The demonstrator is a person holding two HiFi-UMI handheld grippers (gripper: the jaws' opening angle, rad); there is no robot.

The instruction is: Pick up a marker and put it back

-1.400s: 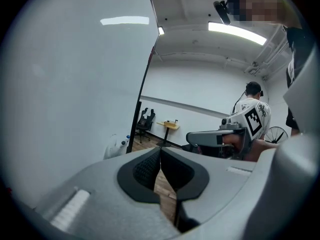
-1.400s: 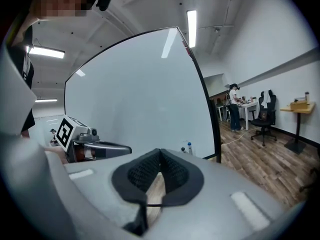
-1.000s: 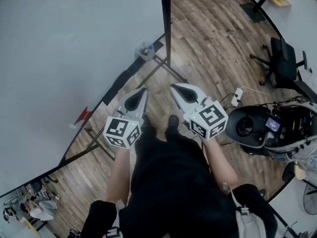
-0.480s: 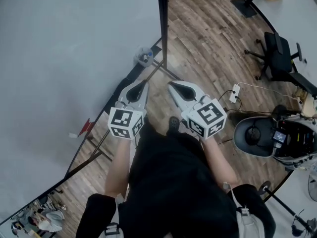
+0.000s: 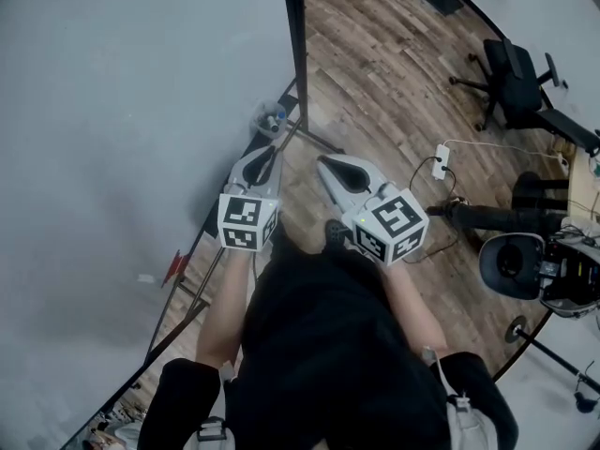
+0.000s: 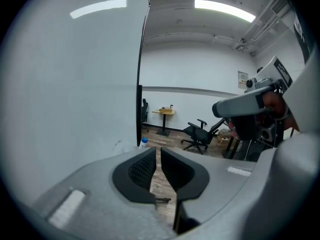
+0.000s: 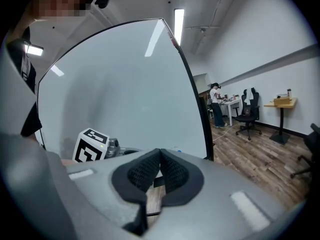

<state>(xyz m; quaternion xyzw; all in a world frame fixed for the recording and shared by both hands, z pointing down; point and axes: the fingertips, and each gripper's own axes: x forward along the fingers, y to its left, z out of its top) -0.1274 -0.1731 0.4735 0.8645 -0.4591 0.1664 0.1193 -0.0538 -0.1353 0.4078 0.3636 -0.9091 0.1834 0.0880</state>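
No marker shows plainly in any view. A small red object [image 5: 175, 266] lies on the ledge [image 5: 217, 216] under the big whiteboard [image 5: 122, 111]; I cannot tell what it is. My left gripper [image 5: 270, 150] hangs beside that ledge, pointing toward a blue-capped bottle [image 5: 272, 120], jaws shut and empty [image 6: 157, 151]. Just to its right my right gripper [image 5: 322, 163] is over the wooden floor, also shut on nothing [image 7: 160, 153]. The left gripper's marker cube [image 7: 91, 145] shows in the right gripper view, in front of the whiteboard [image 7: 115, 94].
The board's black upright post [image 5: 300, 54] and its floor legs [image 5: 314, 139] are just ahead. A power strip with cable [image 5: 439, 162], office chairs [image 5: 511, 73] and a wheeled machine [image 5: 539, 270] stand to the right. A person [image 7: 216, 101] stands far off.
Both grippers have moved nearer the whiteboard's right end and the bottle, the left one more so. The view has swung right. Both stay shut.
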